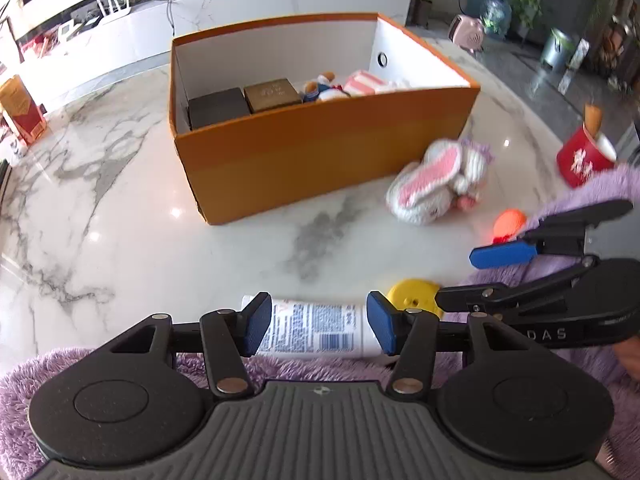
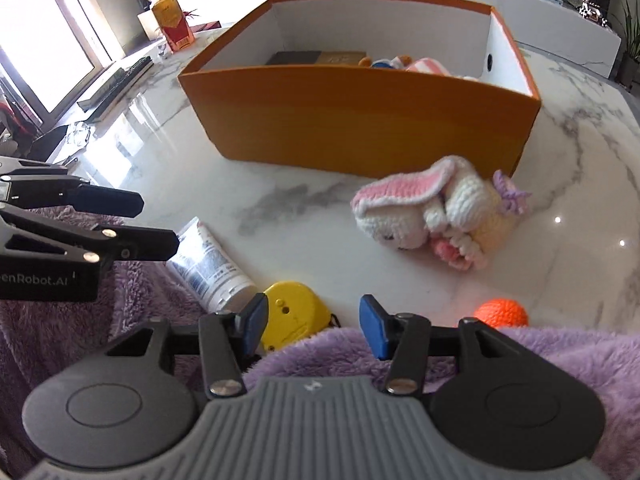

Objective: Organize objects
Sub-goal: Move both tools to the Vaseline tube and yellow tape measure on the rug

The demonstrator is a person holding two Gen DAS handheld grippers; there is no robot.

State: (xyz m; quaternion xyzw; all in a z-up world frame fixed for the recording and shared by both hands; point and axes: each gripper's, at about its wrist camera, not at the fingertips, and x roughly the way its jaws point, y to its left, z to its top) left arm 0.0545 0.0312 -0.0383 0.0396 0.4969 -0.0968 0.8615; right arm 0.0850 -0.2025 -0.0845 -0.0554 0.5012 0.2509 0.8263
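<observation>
A white tube [image 1: 316, 332] with printed text lies on its side at the near edge of the marble table [image 1: 120, 208], lengthwise between the pads of my left gripper [image 1: 319, 326]; the jaws stand apart and do not press it. My right gripper [image 2: 314, 322] is open over a yellow tape measure [image 2: 288, 312] and purple fluffy fabric [image 2: 400, 352]. A crocheted bunny [image 2: 432, 212] lies by the front right corner of the orange box [image 2: 360, 120]. An orange ball [image 2: 500, 312] rests at the fabric's edge. The box [image 1: 320, 152] holds a dark box, a gold box and soft toys.
A red cup [image 1: 584, 160] stands at the table's right edge. An orange bottle [image 2: 174, 22] and a keyboard [image 2: 116, 84] sit at the far left of the right wrist view. Behind the table runs a white counter [image 1: 240, 12] with cables and clutter.
</observation>
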